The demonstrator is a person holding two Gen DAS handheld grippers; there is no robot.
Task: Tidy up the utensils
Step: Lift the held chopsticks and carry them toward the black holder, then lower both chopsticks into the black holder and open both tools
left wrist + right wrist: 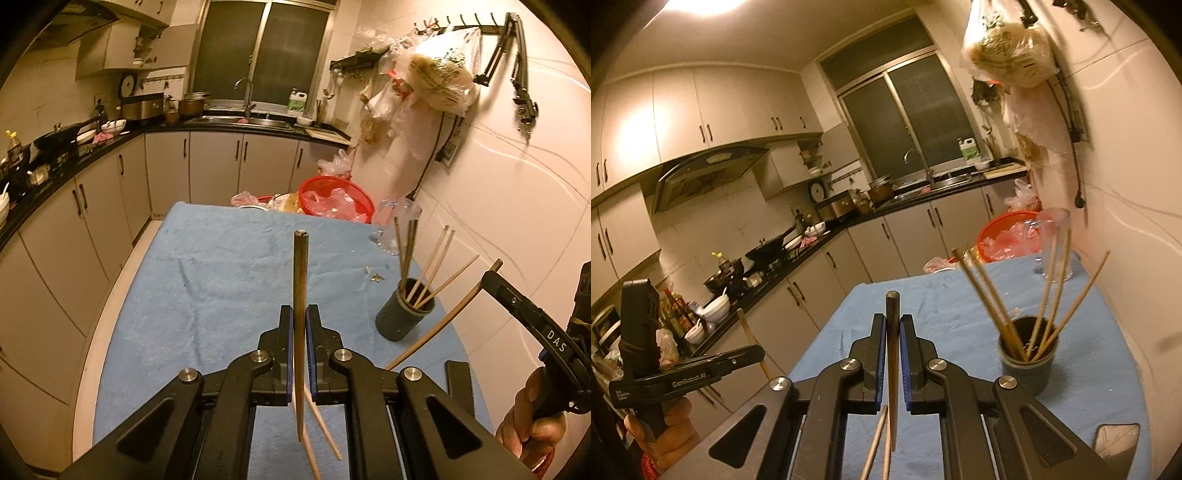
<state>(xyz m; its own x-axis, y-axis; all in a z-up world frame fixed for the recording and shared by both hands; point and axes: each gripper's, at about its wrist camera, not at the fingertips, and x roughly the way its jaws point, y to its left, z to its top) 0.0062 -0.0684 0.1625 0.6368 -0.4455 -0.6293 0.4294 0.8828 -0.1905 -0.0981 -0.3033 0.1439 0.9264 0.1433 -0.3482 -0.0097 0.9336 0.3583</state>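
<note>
Two grippers each clamp one chopstick. The left gripper [300, 314] has its jaws closed on a dark chopstick [299, 280] whose long axis runs toward 12 o'clock, blunt end up. The right gripper [893, 325] pinches another chopstick [892, 332], likewise pointing to 12. Above the blue cloth [221, 266], the dark holder [404, 314] stands at 3 o'clock, its sticks fanning toward 1. Gripper bodies read "DAS" and "GenRobot.AI".

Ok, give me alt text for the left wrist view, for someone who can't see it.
The left gripper is shut on a dark wooden chopstick that stands upright above a blue towel-covered table. To its right, a dark cylindrical holder holds several pale chopsticks, and the right gripper pinches another chopstick beside it.
</note>
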